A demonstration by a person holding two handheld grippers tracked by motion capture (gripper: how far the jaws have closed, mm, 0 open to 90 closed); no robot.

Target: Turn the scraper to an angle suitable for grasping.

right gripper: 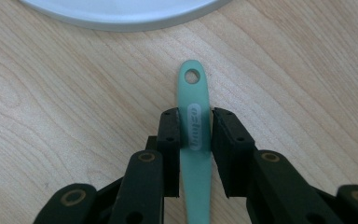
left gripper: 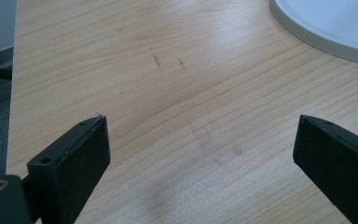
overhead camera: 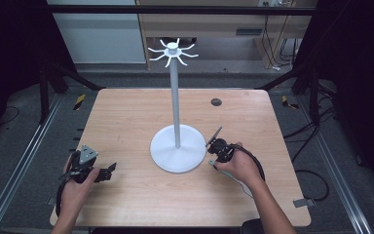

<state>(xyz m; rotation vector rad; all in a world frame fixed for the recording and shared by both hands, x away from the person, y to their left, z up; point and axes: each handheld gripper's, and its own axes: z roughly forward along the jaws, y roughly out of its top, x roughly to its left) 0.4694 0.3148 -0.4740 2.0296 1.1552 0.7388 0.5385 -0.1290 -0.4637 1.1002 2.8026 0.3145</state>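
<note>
A pale oval label with writing too blurred to be read is seen on the green handle [right gripper: 195, 140], above which a round hanging hole is punched. The handle lies flat on the worktop [overhead camera: 126, 112], just beside the round base of the white stand [overhead camera: 177, 147]; bare wood is left all around. The handle is bracketed by the jaws of the right hand-held gripper [right gripper: 195, 120], whose pads appear pressed to its sides. The left hand-held gripper [left gripper: 200, 140] is held wide apart over bare wood, gripping nothing.
</note>
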